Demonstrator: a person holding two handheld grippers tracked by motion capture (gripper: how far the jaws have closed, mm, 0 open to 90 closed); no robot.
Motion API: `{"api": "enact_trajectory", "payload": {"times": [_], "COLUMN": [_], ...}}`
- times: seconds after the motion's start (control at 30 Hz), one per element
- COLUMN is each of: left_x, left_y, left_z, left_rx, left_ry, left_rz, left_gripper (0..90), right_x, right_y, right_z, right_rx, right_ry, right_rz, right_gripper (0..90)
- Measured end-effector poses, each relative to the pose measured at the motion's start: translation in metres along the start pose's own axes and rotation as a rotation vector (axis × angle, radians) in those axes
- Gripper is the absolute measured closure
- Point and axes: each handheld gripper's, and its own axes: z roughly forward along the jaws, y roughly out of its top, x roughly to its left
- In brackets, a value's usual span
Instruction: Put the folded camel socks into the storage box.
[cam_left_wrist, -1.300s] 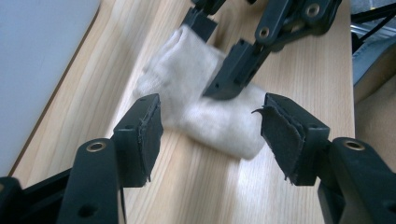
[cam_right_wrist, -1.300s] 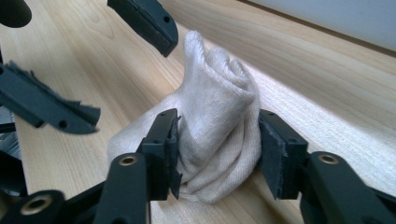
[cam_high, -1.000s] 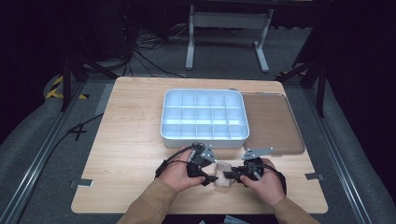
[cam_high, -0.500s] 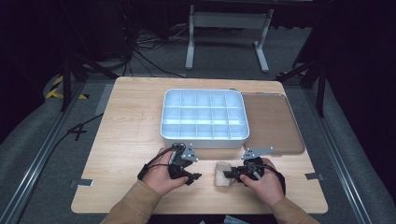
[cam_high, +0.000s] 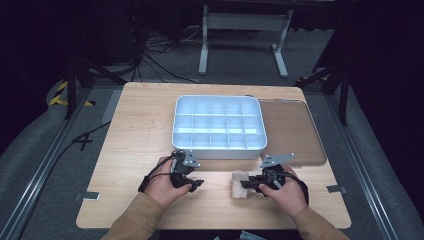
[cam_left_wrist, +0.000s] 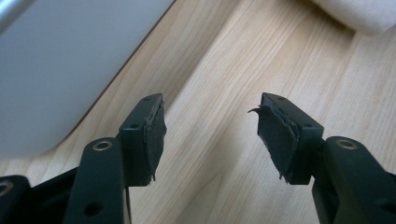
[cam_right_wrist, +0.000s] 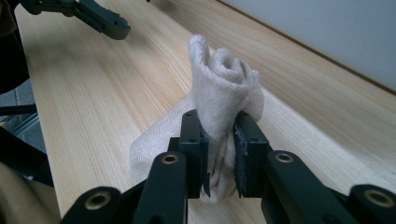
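The right hand-held gripper squeezes a rolled-up cream cloth; its two black jaws press on the cloth from both sides, so the cloth is held tight between them; the top of the roll sticks up above the jaws, and the bottom of the cloth spreads out on the tabletop. In the high view the right hand-held gripper sits near the front edge of the tabletop, and the cloth is at its tip, just left of the person's right hand. The left hand-held gripper is open; its jaws stand wide apart with nothing between them but bare wood; the jaws have just closed a tiny bit. In the high view the left hand-held gripper is in the person's left hand, close to the cloth but not touching it. A white tray with many little boxes inside sits in the middle of the tabletop, just behind both hands; its round white side shows big and close in the left gripper view. A flat brown-grey lid lies right next to the tray on its right side.
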Motion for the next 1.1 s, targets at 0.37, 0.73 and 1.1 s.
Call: {"api": "enact_trajectory", "payload": {"times": [0.37,0.73,1.1], "left_x": [0.001,0.007,0.007], "left_y": [-0.006,-0.011,-0.014], "left_z": [-0.003,-0.011,-0.011], "left_rx": [-0.022,-0.028,-0.024], "left_ry": [0.026,0.059,0.092], "left_rz": [-0.044,-0.108,-0.103], "left_gripper": [42.0,44.4,44.4], "right_x": [-0.004,-0.008,-0.016], "right_y": [0.015,0.033,0.057], "right_z": [-0.018,-0.036,-0.053], "right_rx": [-0.014,-0.017,-0.008], "right_ry": [-0.008,-0.047,-0.082], "right_rz": [-0.014,-0.033,-0.043], "right_gripper": [76.1,76.1,76.0]}}
